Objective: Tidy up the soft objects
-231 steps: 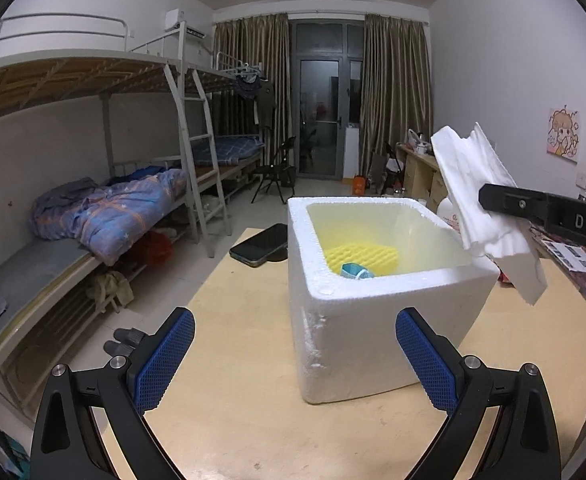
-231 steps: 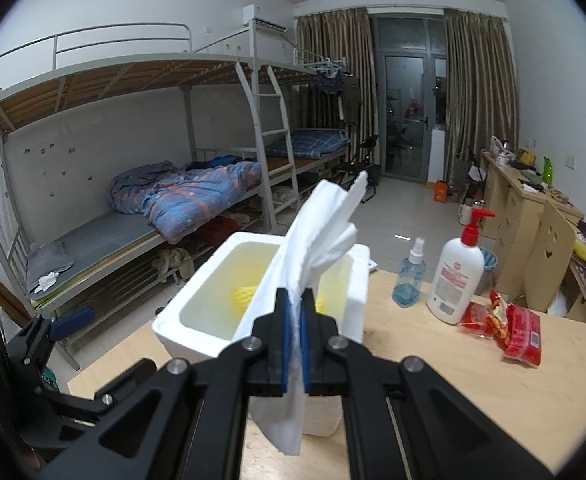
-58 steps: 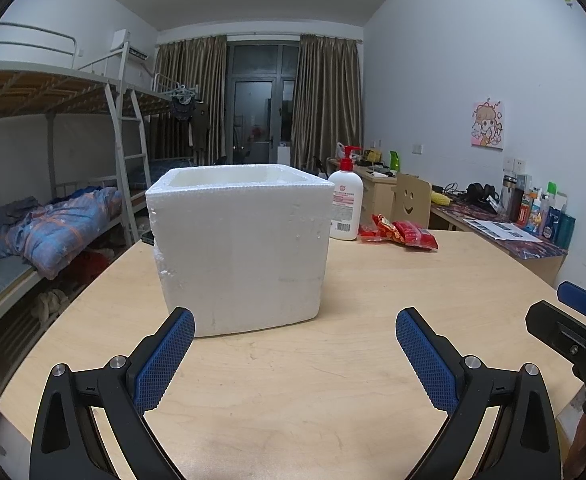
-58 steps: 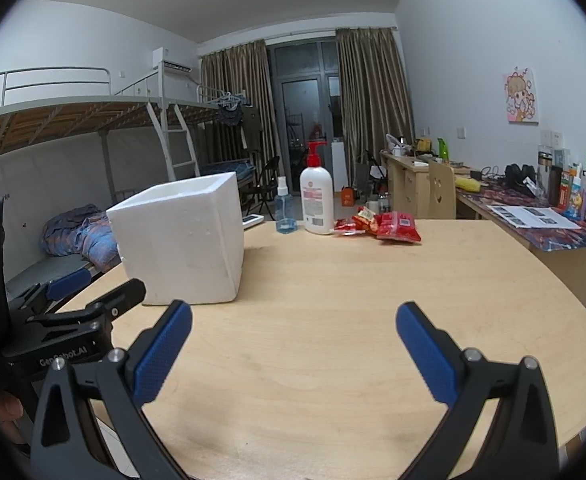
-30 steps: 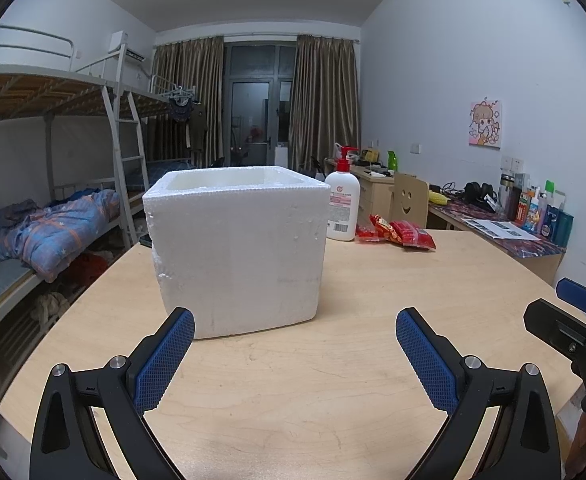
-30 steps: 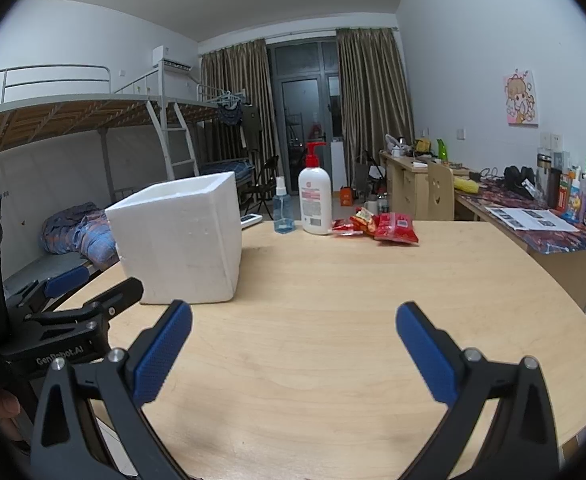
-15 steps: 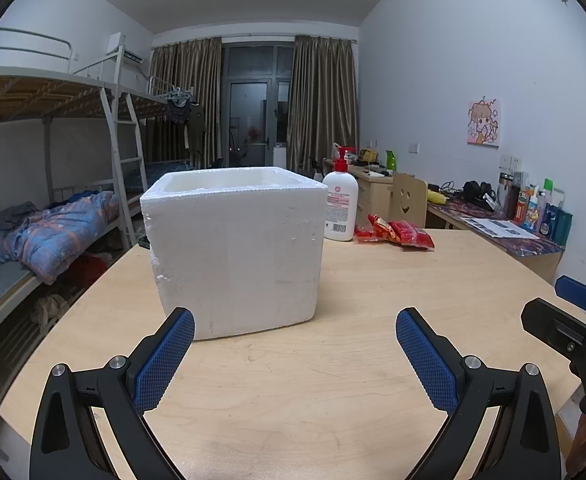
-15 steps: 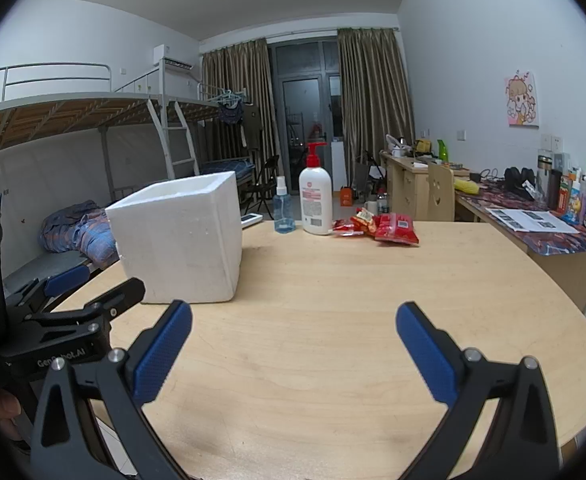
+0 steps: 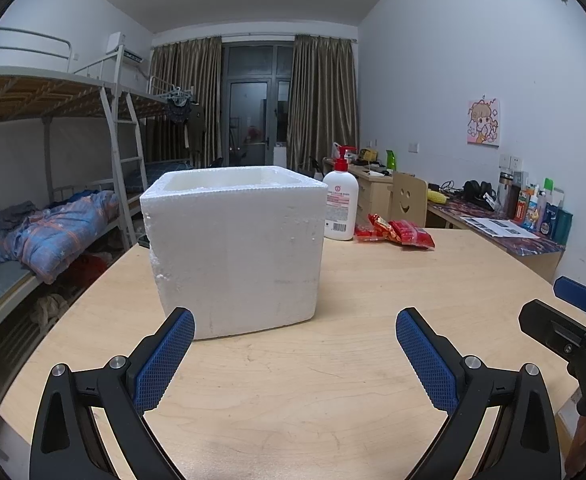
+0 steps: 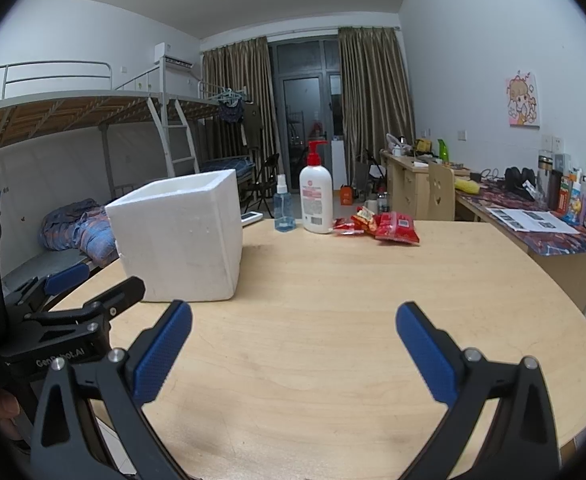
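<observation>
Since the earliest frames both grippers have dropped from above the box to table height and backed off, and the white sheet the right one pinched is gone from its fingers; over the last second almost nothing has shifted. Left gripper (image 9: 295,356) hangs low over the table (image 9: 333,400) with its fingers spread wide and empty, facing the near wall of the foam box (image 9: 235,252), which stands upright on the left part of the table, well clear of the pads. Right gripper (image 10: 293,354) is likewise wide and empty, the box (image 10: 181,240) ahead to its left. The soft things are presumably inside the box; from this height its interior is hidden, so I cannot tell. Beyond it stand a lotion bottle (image 10: 316,196), a spray bottle (image 10: 284,206) and red packets (image 10: 393,226). Foam like this should be light, stiff but crumbly, so it would likely slide if nudged and dent under a hard pinch; a gentle hold on the rim wall seems safest.
</observation>
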A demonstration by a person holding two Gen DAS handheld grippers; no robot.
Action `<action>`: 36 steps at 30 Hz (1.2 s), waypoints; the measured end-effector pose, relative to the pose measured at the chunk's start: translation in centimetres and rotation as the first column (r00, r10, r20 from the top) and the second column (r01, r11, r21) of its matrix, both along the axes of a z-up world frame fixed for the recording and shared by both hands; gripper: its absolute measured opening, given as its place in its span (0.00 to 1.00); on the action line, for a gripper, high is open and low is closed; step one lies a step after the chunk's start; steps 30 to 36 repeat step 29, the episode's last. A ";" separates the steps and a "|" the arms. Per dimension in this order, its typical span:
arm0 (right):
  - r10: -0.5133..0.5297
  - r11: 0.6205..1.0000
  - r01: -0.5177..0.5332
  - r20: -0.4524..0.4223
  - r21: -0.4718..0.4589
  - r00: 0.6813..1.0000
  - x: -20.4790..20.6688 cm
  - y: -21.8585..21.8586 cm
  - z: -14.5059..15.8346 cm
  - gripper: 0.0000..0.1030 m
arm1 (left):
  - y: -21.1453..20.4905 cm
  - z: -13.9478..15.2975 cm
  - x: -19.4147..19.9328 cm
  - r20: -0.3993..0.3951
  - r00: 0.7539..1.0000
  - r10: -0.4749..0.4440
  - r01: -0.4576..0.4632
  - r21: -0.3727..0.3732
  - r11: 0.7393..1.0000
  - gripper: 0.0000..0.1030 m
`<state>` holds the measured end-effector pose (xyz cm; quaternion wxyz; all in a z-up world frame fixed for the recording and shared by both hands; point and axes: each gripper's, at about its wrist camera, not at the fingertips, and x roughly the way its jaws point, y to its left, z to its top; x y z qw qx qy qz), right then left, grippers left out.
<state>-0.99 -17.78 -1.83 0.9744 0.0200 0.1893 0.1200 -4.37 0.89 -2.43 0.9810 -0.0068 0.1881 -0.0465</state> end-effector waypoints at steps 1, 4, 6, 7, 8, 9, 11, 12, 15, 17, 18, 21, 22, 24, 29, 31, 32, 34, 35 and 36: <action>0.001 1.000 -0.001 0.000 -0.001 1.000 0.0 0.0 0.0 1.00 | 0.0 0.0 0.0 0.000 1.000 0.000 0.000 0.001 1.000 0.98; 0.002 1.000 -0.002 0.000 -0.001 1.000 0.0 0.1 0.0 1.00 | 0.0 0.0 0.0 0.000 1.000 -0.001 0.001 0.000 1.000 0.98; 0.002 1.000 -0.002 -0.001 -0.001 1.000 -0.1 0.1 0.0 1.00 | 0.0 0.0 0.0 -0.001 1.000 -0.001 0.001 0.000 1.000 0.98; 0.001 1.000 -0.001 -0.001 -0.002 1.000 0.0 0.1 0.0 1.00 | 0.0 0.0 0.0 -0.001 1.000 -0.001 0.001 0.000 1.000 0.98; 0.001 1.000 -0.001 -0.003 -0.001 1.000 0.0 0.1 0.0 1.00 | 0.0 0.0 0.0 -0.001 1.000 0.000 0.000 0.000 1.000 0.98; 0.001 1.000 -0.001 -0.006 -0.001 1.000 0.0 0.1 -0.1 1.00 | 0.0 0.0 0.0 -0.001 1.000 -0.001 0.001 -0.001 1.000 0.98; 0.002 1.000 -0.002 -0.006 -0.003 1.000 0.0 0.1 0.0 1.00 | 0.0 0.0 0.0 0.000 1.000 -0.001 0.001 0.000 1.000 0.98; 0.000 1.000 0.000 -0.008 -0.003 1.000 0.2 0.2 0.0 1.00 | 0.0 0.0 0.0 -0.001 1.000 -0.002 0.002 0.000 1.000 0.98; -0.001 1.000 0.001 -0.014 -0.002 1.000 0.3 0.1 -0.1 1.00 | 0.0 -0.2 0.1 -0.005 1.000 -0.002 0.002 0.001 1.000 0.98; -0.001 1.000 0.001 -0.016 -0.002 1.000 0.4 0.2 -0.2 1.00 | 0.0 -0.2 0.2 -0.007 1.000 -0.003 0.003 0.001 1.000 0.98; -0.003 1.000 0.003 -0.016 -0.001 1.000 0.4 0.2 -0.2 1.00 | 0.0 -0.2 0.2 -0.007 1.000 -0.002 0.002 0.002 1.000 0.98; -0.005 1.000 0.005 -0.019 -0.001 1.000 0.4 0.2 -0.4 1.00 | 0.0 -0.3 0.3 -0.009 1.000 -0.004 0.004 -0.002 1.000 0.98; -0.005 1.000 0.005 -0.019 0.000 1.000 0.4 0.3 -0.4 1.00 | 0.0 -0.3 0.3 -0.011 1.000 -0.006 0.006 -0.002 1.000 0.98; -0.005 1.000 0.005 -0.020 0.003 1.000 0.3 0.3 -0.4 1.00 | -0.1 -0.3 0.3 -0.012 1.000 -0.004 0.004 -0.002 1.000 0.98; -0.003 1.000 0.003 -0.023 0.004 1.000 0.3 0.2 -0.5 1.00 | -0.1 -0.2 0.2 -0.002 1.000 -0.004 0.004 -0.004 1.000 0.98; -0.003 1.000 0.003 -0.023 0.004 1.000 0.3 0.2 -0.5 1.00 | -0.1 -0.2 0.2 -0.002 1.000 -0.004 0.004 -0.004 1.000 0.98; -0.003 1.000 0.003 -0.023 0.004 1.000 0.3 0.2 -0.5 1.00 | -0.1 -0.2 0.2 -0.002 1.000 -0.004 0.004 -0.004 1.000 0.98; -0.003 1.000 0.003 -0.023 0.004 1.000 0.3 0.2 -0.5 1.00 | -0.1 -0.2 0.2 -0.002 1.000 -0.004 0.004 -0.004 1.000 0.98; -0.003 1.000 0.003 -0.023 0.004 1.000 0.3 0.2 -0.5 1.00 | -0.1 -0.2 0.2 -0.002 1.000 -0.004 0.004 -0.004 1.000 0.98; -0.003 1.000 0.003 -0.023 0.004 1.000 0.3 0.2 -0.5 1.00 | -0.1 -0.2 0.2 -0.002 1.000 -0.004 0.004 -0.004 1.000 0.98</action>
